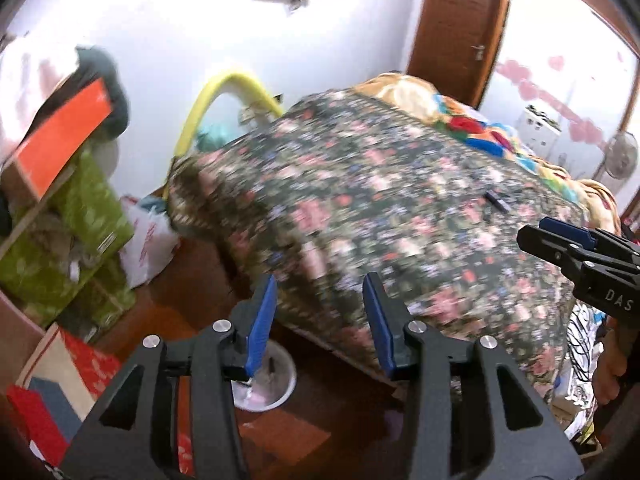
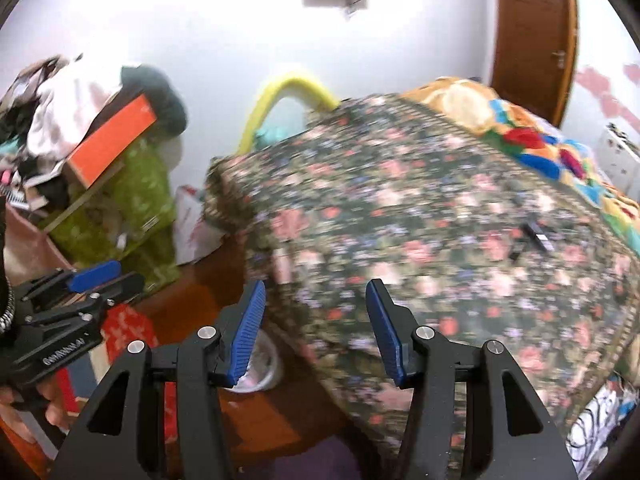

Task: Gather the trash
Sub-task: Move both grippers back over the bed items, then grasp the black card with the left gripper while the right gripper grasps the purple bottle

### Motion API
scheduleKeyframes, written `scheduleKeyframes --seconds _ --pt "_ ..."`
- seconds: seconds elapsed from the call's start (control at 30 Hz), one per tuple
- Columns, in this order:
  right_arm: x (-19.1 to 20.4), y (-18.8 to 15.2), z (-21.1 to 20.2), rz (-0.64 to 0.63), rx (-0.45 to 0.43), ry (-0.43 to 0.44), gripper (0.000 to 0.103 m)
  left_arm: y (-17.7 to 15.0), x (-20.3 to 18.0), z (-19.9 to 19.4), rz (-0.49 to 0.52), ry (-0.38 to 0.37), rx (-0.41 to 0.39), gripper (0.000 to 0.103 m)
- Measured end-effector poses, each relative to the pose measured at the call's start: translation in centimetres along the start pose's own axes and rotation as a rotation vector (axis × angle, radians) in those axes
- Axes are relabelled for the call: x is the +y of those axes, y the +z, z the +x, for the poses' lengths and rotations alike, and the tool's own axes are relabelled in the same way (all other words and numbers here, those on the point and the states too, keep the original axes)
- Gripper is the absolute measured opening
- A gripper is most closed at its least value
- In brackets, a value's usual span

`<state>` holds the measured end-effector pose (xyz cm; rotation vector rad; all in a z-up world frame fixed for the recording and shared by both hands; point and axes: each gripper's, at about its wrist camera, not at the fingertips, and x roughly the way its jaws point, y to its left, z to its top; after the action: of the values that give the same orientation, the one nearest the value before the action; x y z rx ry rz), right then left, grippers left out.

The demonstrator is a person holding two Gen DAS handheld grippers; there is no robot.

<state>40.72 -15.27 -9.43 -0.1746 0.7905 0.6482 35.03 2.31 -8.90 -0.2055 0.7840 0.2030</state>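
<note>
A bed with a dark floral cover (image 1: 400,200) (image 2: 440,220) fills the middle of both views. Small dark items (image 1: 498,200) (image 2: 538,238) lie on the cover toward the right. A white bin with a pale liner (image 1: 266,384) (image 2: 260,368) stands on the wooden floor by the bed's near corner. My left gripper (image 1: 320,320) is open and empty above the bin and bed corner; it also shows at the left of the right wrist view (image 2: 102,276). My right gripper (image 2: 316,328) is open and empty; it shows at the right edge of the left wrist view (image 1: 548,232). Both views are motion-blurred.
Green boxes (image 1: 80,232) with an orange-lidded box (image 1: 66,136) and clothes are stacked at the left. A white plastic bag (image 1: 148,240) sits on the floor beside them. Red boxes (image 1: 76,364) lie at the lower left. A brown door (image 1: 456,28) is behind the bed.
</note>
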Motion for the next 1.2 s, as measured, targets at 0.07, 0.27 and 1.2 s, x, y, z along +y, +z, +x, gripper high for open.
scheduleKeyframes --seconds 0.07,0.27,1.2 --pt "-1.9 -0.2 -1.2 0.015 -0.021 -0.032 0.049 0.7 -2.5 0.0 0.034 -0.020 -0.010 0.045" --pt "-8.8 -1.3 -4.5 0.070 -0.059 -0.141 0.049 2.3 -10.2 1.5 0.132 -0.078 -0.005 0.045" --pt "-34.5 0.1 11.5 0.105 0.043 -0.268 0.049 7.1 -30.5 29.2 0.268 -0.220 0.197 0.045"
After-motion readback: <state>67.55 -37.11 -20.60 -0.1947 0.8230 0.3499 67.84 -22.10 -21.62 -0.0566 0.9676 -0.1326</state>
